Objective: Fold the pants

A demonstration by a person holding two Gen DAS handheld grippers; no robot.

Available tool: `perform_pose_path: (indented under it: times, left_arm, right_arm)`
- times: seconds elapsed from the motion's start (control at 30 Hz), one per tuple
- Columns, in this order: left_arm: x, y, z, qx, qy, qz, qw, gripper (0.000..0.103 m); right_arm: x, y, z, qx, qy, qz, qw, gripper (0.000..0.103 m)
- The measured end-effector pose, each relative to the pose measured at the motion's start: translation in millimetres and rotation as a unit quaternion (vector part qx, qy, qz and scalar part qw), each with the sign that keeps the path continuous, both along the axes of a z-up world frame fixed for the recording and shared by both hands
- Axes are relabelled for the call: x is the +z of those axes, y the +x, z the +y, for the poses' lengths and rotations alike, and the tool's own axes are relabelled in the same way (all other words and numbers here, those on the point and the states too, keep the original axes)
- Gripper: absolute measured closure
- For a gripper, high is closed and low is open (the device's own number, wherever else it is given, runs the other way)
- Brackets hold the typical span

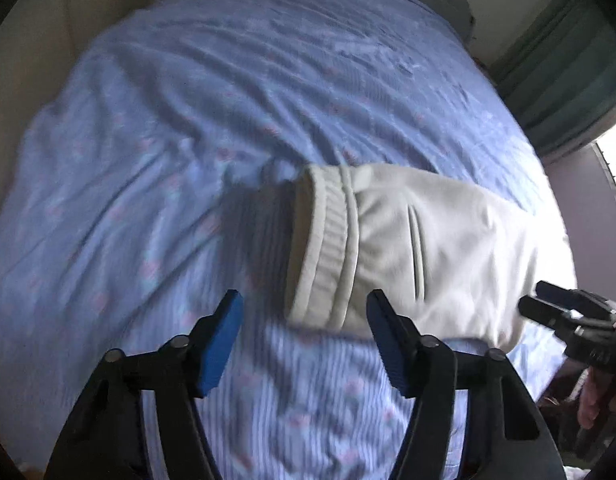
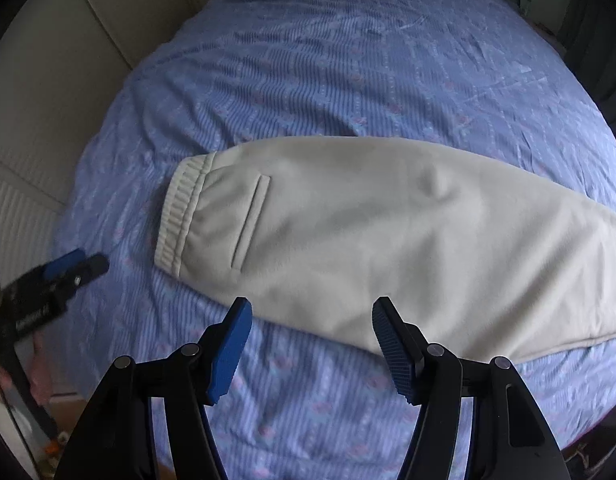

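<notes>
Cream pants (image 1: 436, 248) lie flat on the bed, folded lengthwise, with the ribbed waistband (image 1: 328, 248) to the left and the legs running off to the right. In the right wrist view the pants (image 2: 388, 240) fill the middle, waistband (image 2: 180, 212) at left, a slit pocket (image 2: 250, 222) beside it. My left gripper (image 1: 304, 316) is open and empty, just in front of the waistband's near corner. My right gripper (image 2: 312, 320) is open and empty, above the pants' near edge. Each gripper shows in the other's view: the right one (image 1: 548, 304) and the left one (image 2: 74, 266).
A blue striped bedsheet (image 2: 348, 60) covers the bed, wrinkled on the left. A cream wall or headboard (image 2: 48, 80) stands at left. A green curtain (image 1: 564, 72) and a bright window lie at the far right.
</notes>
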State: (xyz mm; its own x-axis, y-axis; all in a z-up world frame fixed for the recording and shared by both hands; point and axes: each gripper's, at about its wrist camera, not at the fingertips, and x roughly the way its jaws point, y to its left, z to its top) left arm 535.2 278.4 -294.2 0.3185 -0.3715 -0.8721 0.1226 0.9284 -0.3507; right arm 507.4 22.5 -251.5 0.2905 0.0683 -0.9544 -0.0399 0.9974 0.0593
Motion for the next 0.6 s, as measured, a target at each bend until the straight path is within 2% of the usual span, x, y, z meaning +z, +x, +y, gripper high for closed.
perform_pose_path:
  times: [0.17, 0.3, 0.43, 0.47, 0.5, 0.6]
  left_arm:
    - [-27.7, 52.7, -1.5, -0.016, -0.085, 0.041, 0.9954, 0.055]
    - [-50.8, 83.6, -7.2, -0.016, -0.126, 0.073, 0.9892, 0.058]
    - [-70.6, 98.4, -15.4, -0.013, -0.159, 0.119, 0.9799, 0.084]
    - [-71.8, 98.4, -18.7, -0.014, -0.158, 0.124, 0.9795, 0.085]
    - [-69.5, 98.2, -21.2, -0.018, -0.158, 0.122, 0.9796, 0.092]
    - [-55.0, 95.7, -23.7, -0.037, -0.2, 0.106, 0.9732, 0.095]
  right_arm:
    - [-10.6, 24.0, 24.6, 0.017, -0.013, 0.016, 1.0, 0.039]
    - [-16.0, 37.4, 37.0, 0.031, -0.018, 0.024, 0.999, 0.039]
    - [-23.1, 49.6, 39.7, 0.031, -0.023, 0.036, 0.999, 0.039]
    - [-23.2, 51.1, 38.7, 0.029, -0.022, 0.037, 0.999, 0.039]
    - [-23.7, 52.8, 37.8, 0.028, -0.022, 0.038, 0.999, 0.039]
    - [-25.9, 58.2, 35.2, 0.025, -0.022, 0.043, 0.999, 0.039]
